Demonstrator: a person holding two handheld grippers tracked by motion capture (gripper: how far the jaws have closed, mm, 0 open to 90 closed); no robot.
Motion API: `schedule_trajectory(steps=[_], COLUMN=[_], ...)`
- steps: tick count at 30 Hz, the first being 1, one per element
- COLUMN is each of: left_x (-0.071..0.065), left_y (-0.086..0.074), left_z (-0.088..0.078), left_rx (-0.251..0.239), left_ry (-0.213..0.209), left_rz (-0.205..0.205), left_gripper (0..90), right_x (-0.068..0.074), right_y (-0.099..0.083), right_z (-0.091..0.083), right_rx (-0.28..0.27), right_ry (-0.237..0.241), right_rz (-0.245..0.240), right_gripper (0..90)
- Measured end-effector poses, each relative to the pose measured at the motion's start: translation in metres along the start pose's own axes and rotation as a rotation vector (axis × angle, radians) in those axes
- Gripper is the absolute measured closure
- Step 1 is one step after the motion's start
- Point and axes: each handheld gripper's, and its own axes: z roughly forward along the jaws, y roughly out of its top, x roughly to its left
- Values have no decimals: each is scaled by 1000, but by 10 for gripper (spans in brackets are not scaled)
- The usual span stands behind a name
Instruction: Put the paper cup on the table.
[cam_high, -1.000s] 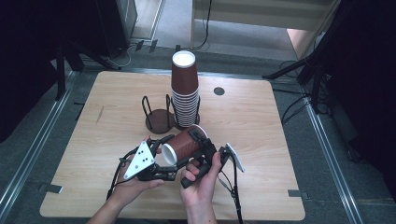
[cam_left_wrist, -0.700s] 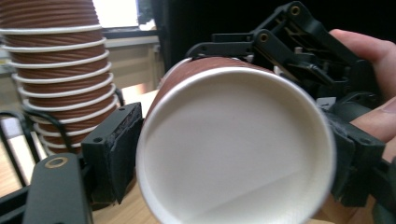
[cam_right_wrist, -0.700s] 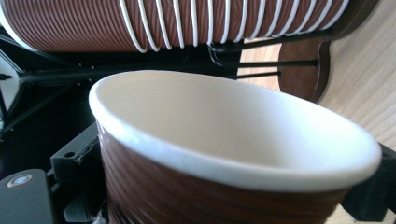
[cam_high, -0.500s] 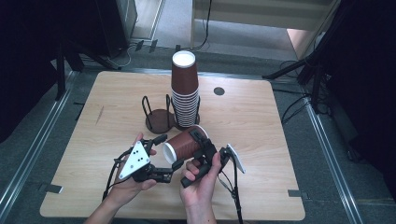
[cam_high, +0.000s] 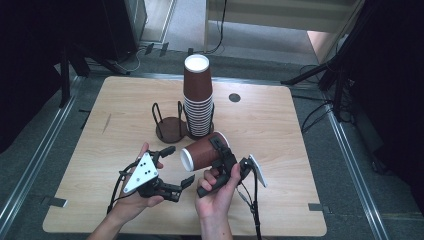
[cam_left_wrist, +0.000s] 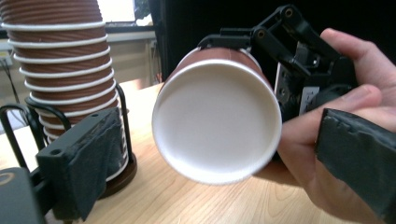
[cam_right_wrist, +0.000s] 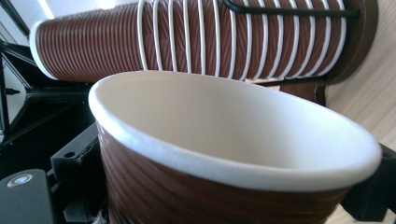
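A single brown ribbed paper cup (cam_high: 204, 151) lies on its side above the table, with my right gripper (cam_high: 221, 148) shut on its body. Its white mouth (cam_left_wrist: 216, 123) faces my left gripper (cam_high: 177, 165). That gripper's jaws have just been opening and now stand wide open just left of the mouth, touching nothing. In the left gripper view its pads (cam_left_wrist: 91, 156) flank the cup. In the right gripper view the cup's rim (cam_right_wrist: 224, 161) is close up. A tall stack of matching cups (cam_high: 198, 97) stands in a wire holder behind.
An empty round wire cup holder (cam_high: 169, 128) stands left of the stack. The wooden table (cam_high: 280, 135) has a small dark disc (cam_high: 234, 97) at the back right. Cables trail from both grippers toward the front edge.
My left gripper opened from a near-shut hold at the cup's mouth end and drew back a little to the left. The right gripper stayed put with the cup.
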Motion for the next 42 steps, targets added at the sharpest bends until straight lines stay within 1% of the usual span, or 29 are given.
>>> schedule_trajectory(steps=[1, 2, 3, 6, 11, 13, 14, 15, 16, 17, 18, 20, 22, 24, 25, 26, 27, 28, 29, 30, 31, 32, 33, 34, 35, 36, 39, 41, 42], left_x=[0, 2, 4, 7, 14, 18, 20, 22, 24, 27, 29, 33, 36, 39, 41, 43, 44, 47, 47, 48, 49, 51, 52, 53, 55, 56, 60, 62, 63], left_y=[0, -1, -2, -2, -8, -11, -13, -15, -17, -19, -20, -25, -31, -37, -41, -43, -46, -49, -49, -50, -51, -52, -53, -54, -56, -57, -60, -62, -62], left_z=[0, -1, -2, -3, -6, -8, -9, -10, -11, -13, -15, -20, -25, -30, -33, -36, -39, -45, -45, -48, -50, -53, -55, -57, -59, -60, -65, -68, -70], left_rx=[7, 15, 27, 36, 49, 52, 55, 62, 68, 70, 74, 83, 98, 113, 120, 128, 135, 140, 140, 142, 140, 140, 143, 144, 148, 152, 162, 166, 171], left_ry=[18, 27, 39, 42, 68, 86, 95, 107, 116, 128, 141, 165, 181, 200, 205, 213, 221, 234, 234, 243, 250, 255, 260, 265, 269, 272, 293, 303, 307], left_rz=[-5, -9, -17, -26, -45, -54, -60, -62, -67, -74, -73, -76, -83, -85, -87, -88, -91, -97, -97, -98, -105, -107, -107, -112, -119, -126, -134, -135, -135], left_gripper=[0, 0, 0, 0, 0, 0, 0, 0, 0, 0, 0, 0, 0, 0, 0, 0, 0, 0, 0, 0, 0, 0, 0, 0, 0, 0, 0, 0, 0], right_x=[0, 1, 2, 3, 5, 8, 8, 10, 10, 12, 13, 15, 17, 17, 17, 16, 16, 16, 15, 14, 14, 15, 15, 15, 16, 17, 24, 28, 30], right_y=[1, 2, 4, 5, 8, 9, 9, 11, 11, 11, 11, 12, 12, 14, 14, 15, 15, 16, 16, 16, 16, 16, 16, 17, 17, 18, 21, 25, 27], right_z=[0, -1, -2, -2, -2, -2, -2, -3, -3, -4, -5, -5, -6, -6, -6, -6, -6, -7, -7, -7, -7, -7, -7, -7, -7, -7, -8, -9, -10], right_rx=[-5, -11, -26, -44, -66, -73, -73, -85, -85, -91, -99, -93, -110, -114, -114, -118, -118, -130, -136, -136, -136, -137, -138, -138, -139, -142, -167, -183, -193], right_ry=[-4, 0, 10, 15, 7, 5, 5, 32, 32, 40, 42, 44, 21, -1, -1, -11, -11, -23, -28, -30, -30, -40, -49, -55, -75, -87, -125, -117, -119], right_rz=[-9, -11, -27, -40, -88, -127, -127, -166, -166, -180, -209, -251, -285, -340, -340, -372, -372, -406, -431, -447, -447, -451, -468, -492, -513, -548, -616, -650, -678], right_gripper=[87, 87, 87, 87, 87, 87, 87, 87, 87, 87, 87, 87, 87, 87, 87, 88, 88, 88, 88, 88, 88, 88, 88, 88, 88, 88, 87, 87, 88])
